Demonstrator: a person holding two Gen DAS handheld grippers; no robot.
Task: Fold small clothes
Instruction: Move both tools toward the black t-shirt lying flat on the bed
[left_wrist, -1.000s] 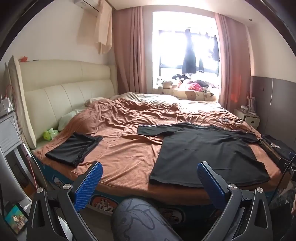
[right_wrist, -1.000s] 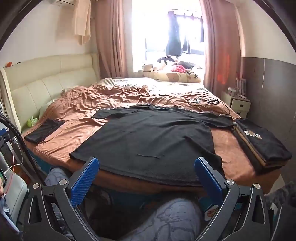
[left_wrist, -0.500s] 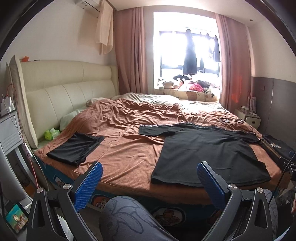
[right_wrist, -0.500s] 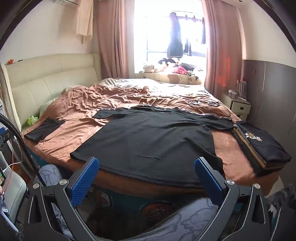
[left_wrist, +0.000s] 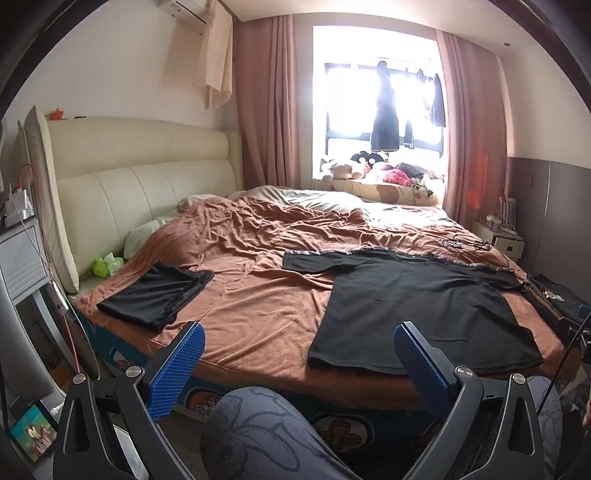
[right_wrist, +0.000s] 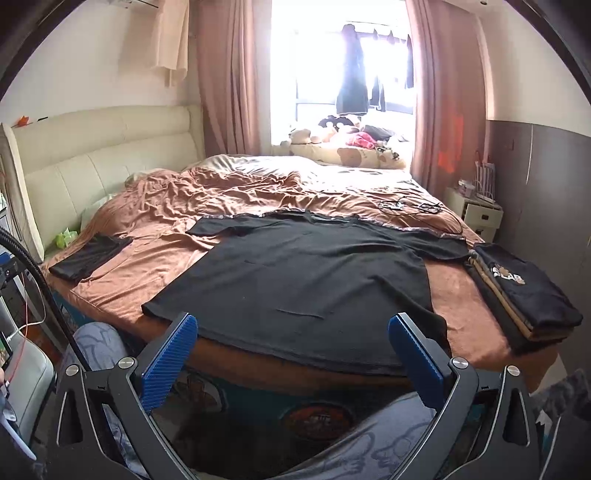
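We see a matt black cloth shirt (right_wrist: 306, 273) lying on a rumpled brown cloth bedspread (left_wrist: 258, 258). At upper left, the headboard (left_wrist: 140, 188) looks like smooth cream leather with a slight sheen. Our fingers (left_wrist: 176, 365) wear ribbed blue plastic pads on matt black frames.

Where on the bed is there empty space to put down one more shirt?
The widest bare patch of the brown blanket lies between the small folded black garment and the spread black T-shirt. The rumpled blanket behind the T-shirt is also free. The side by the folded stack is crowded, with only a narrow strip beside it.
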